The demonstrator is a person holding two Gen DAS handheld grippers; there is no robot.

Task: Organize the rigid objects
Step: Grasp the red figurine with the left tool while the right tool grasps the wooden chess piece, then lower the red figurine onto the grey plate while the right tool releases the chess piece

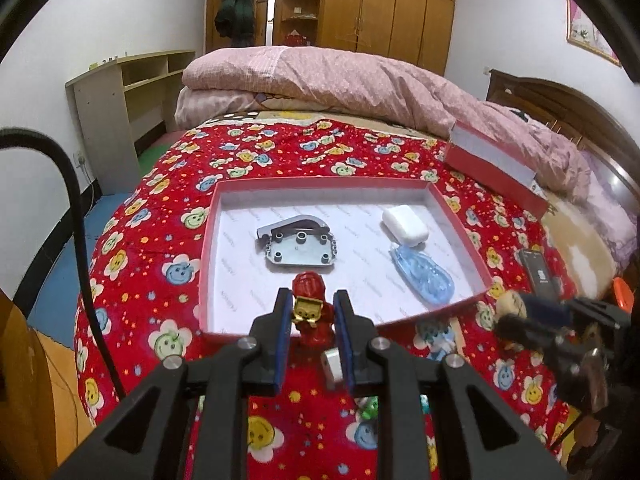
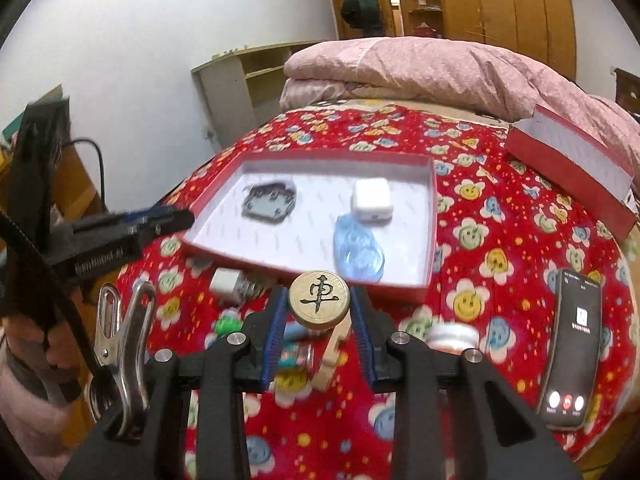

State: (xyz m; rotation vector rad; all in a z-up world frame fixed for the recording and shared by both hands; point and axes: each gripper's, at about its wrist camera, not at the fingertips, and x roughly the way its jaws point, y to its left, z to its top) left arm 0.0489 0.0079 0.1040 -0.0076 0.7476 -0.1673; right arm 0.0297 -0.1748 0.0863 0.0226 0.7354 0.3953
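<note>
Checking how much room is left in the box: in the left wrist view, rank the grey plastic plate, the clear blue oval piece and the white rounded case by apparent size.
1. Grey plastic plate
2. Clear blue oval piece
3. White rounded case, though it lies farthest from the camera, so this rank is less sure.

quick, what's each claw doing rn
left claw: closed on the red toy figure
right claw: closed on the wooden chess piece

White walls (image 1: 120, 8), wooden wardrobe (image 1: 384, 4), bed (image 1: 320, 76)

A home bedroom: ahead of the claw lies a bed under a red smiley-flower blanket (image 1: 168, 240), a folded pink quilt (image 1: 320, 80) and tall wooden wardrobes (image 1: 384, 4) beyond.
</note>
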